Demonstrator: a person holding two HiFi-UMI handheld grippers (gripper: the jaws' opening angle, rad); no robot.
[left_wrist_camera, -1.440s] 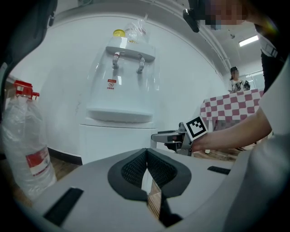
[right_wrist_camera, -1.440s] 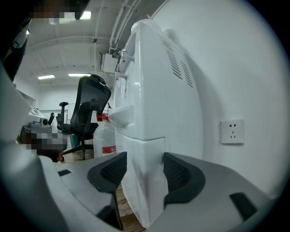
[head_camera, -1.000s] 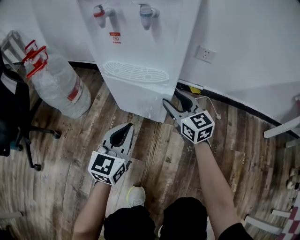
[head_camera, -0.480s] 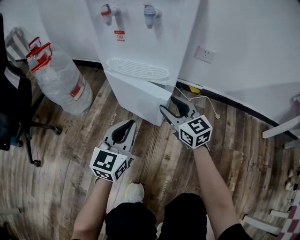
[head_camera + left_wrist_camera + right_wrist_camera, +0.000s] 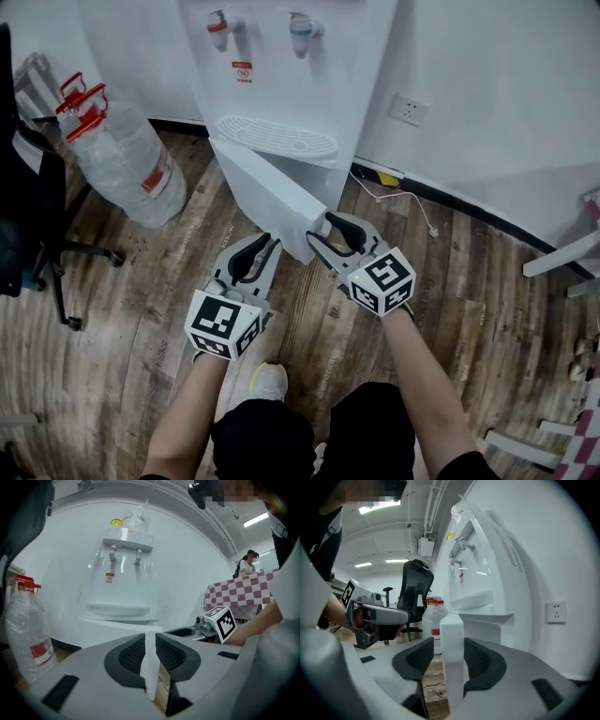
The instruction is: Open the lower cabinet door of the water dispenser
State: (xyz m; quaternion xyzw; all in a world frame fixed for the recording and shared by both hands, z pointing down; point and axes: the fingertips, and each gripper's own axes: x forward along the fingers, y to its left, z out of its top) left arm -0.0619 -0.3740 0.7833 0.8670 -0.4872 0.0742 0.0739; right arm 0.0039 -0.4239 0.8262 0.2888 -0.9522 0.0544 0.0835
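**A:** Where is the cabinet door (image 5: 267, 192) now?

**B:** Low on the front of the water dispenser (image 5: 281, 84), just under the drip tray (image 5: 277, 139). It stands partly open, hinged at the dispenser's left side, with its free edge out in front of the dispenser.

**A:** And our grippers?

**B:** Our right gripper (image 5: 322, 228) straddles that free edge. Its fingers have just been closing with the door's edge between them. We see a sliver of gap on one side, so they are not clamped on it. Our left gripper (image 5: 271, 243) sits in front of the dispenser, near the door's outer face. Its fingers have just been opening to a narrow slot. We see the door's white edge through the slot, and we take it to lie beyond the tips, ungripped.

**A:** How will the door handle?

**B:** We judge it a light, stiff plastic panel, smooth and rather slippery. We take it at the free edge, farthest from the hinge, and lead it round in an arc. A straight tug could strain the hinge or shift the dispenser.

**A:** Any containers?

**B:** The drip tray looks bare. A big clear water bottle (image 5: 127, 173) with a red cap lies tilted on the floor left of the dispenser. It looks empty to us, though we cannot be sure. No view shows us inside the cabinet.
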